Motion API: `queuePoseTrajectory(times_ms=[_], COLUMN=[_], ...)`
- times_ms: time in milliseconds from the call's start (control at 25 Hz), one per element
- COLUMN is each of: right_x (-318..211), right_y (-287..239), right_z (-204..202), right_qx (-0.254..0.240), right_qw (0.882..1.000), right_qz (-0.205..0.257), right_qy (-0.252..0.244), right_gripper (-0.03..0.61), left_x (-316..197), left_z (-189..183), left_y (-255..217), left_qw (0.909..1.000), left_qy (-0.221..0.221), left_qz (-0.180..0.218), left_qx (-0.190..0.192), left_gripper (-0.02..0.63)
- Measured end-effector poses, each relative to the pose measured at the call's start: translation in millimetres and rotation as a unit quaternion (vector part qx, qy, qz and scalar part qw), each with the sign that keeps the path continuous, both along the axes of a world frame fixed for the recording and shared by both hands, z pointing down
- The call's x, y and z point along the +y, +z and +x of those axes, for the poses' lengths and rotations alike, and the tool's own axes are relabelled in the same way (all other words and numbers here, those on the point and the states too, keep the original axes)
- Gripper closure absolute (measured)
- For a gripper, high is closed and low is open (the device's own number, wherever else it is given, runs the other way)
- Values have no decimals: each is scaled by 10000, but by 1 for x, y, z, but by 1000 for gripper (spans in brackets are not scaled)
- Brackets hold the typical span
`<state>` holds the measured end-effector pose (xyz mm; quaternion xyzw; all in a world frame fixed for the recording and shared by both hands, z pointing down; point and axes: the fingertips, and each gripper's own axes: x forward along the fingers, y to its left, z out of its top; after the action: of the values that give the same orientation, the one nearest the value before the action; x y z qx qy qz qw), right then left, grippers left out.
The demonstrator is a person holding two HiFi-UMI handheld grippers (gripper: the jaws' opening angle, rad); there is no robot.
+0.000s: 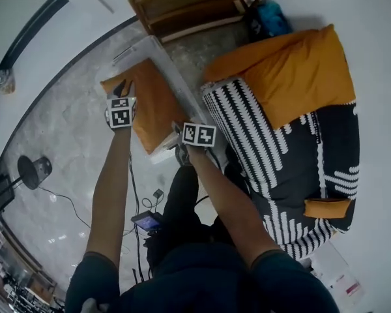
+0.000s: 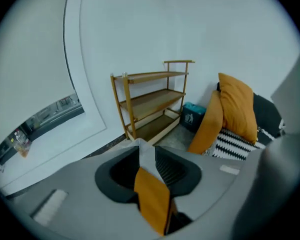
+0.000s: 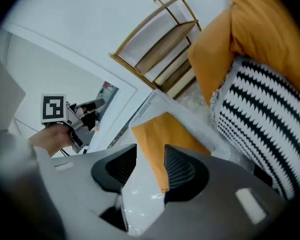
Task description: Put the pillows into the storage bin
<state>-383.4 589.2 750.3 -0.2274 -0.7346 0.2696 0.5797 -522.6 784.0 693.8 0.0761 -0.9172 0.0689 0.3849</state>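
Head view first: the storage bin sits on the floor along the long edge of the striped bedding, with an orange pillow lying inside it. Only this view catches the small orange cushion at the bedding's near end. A big orange pillow rests at the far end.

Left gripper: released, pads a little apart. The bin's pale corner and the pillow show in the gap, and nothing is pinched. Its own view gives the wooden shelf standing whole, where the head view cuts it off, with a teal box just beside it.

Right gripper: loose too, jaws wider, over the bin's near corner. Its view alone shows the left gripper from the side, marker cube and all.
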Motion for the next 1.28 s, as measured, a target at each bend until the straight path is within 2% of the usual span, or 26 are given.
queuePoseTrajectory(times_ms=[280,440,680,920,1160,1200,1280], right_x=[-118,-211,-326,-405,-498,-513,-542], right_y=[-90,-132,-179,-207,-224,-224,-224], right_z=[-72,-105,-149,-180,-225,-234,-256], right_qx=[-1229,-1769,-2298,-2676,-2999,-3049,-3148], right_qw=[9917,9819,9682,9561,9369,9320,9200], right_qz=[368,645,927,1194,1751,1891,2195], right_qy=[95,191,356,46,-399,-515,-801], right_gripper=[422,422,421,420,419,419,402], left_x=[-106,-183,-290,-366,-441,-454,-481], left_z=[-31,-35,-30,-18,-3,1,9], left_y=[-105,-130,-120,-90,-40,-29,-3], left_qw=[9946,9905,9867,9791,9630,9580,9418], left_qy=[233,331,308,-74,-562,-694,-1056], left_qz=[552,854,1400,1988,2633,2783,3185], left_qx=[-842,-1025,-766,-432,-91,-11,183], left_gripper=[518,518,517,511,491,486,472])
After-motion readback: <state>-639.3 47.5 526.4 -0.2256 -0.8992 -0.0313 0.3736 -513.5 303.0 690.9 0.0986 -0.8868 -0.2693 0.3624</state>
